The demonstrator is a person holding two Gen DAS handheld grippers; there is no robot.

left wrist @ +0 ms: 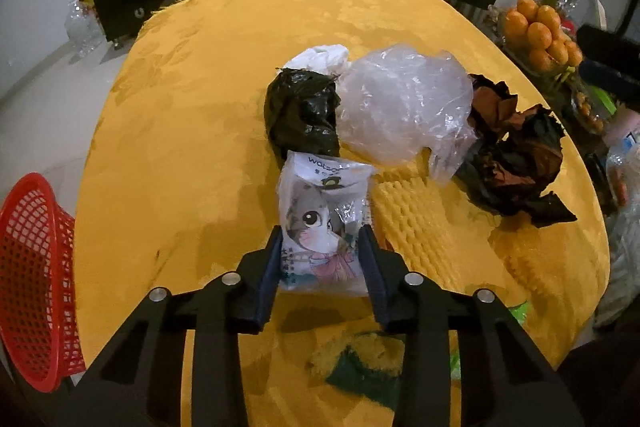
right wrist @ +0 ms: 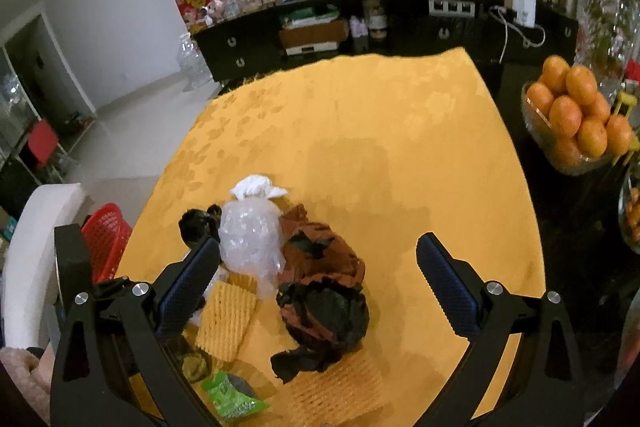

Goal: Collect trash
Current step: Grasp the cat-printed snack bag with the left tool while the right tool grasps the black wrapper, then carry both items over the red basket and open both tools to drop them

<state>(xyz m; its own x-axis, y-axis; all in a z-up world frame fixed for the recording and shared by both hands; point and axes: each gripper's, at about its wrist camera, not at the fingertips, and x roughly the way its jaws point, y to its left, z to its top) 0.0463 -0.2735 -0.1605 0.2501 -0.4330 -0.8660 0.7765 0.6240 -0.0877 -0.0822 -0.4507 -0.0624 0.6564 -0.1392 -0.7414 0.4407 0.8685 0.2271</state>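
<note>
1. Fingers (left wrist: 276,259) of my left gripper (left wrist: 322,259) pinch the cartoon wrapper (left wrist: 324,215) by its near end; right gripper (right wrist: 316,283) gapes wide, empty.
2. Wrapper's prob. light, crinkly, slippery; hold the flat middle.
3. It's on the yellow tablecloth (left wrist: 180,107), red basket (left wrist: 32,267) off the table edge to the left.

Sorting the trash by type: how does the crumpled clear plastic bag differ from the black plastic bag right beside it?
The clear plastic bag is see-through and puffed up; the black plastic bag is opaque and wadded tighter. The clear one is the bulkier of the two. The clear one lies between the black bag and the brown-and-black crumpled paper; the black bag is the leftmost of these in the left wrist view. Both are crumpled and lie loose on the yellow tablecloth, untouched by either tongs.
</note>
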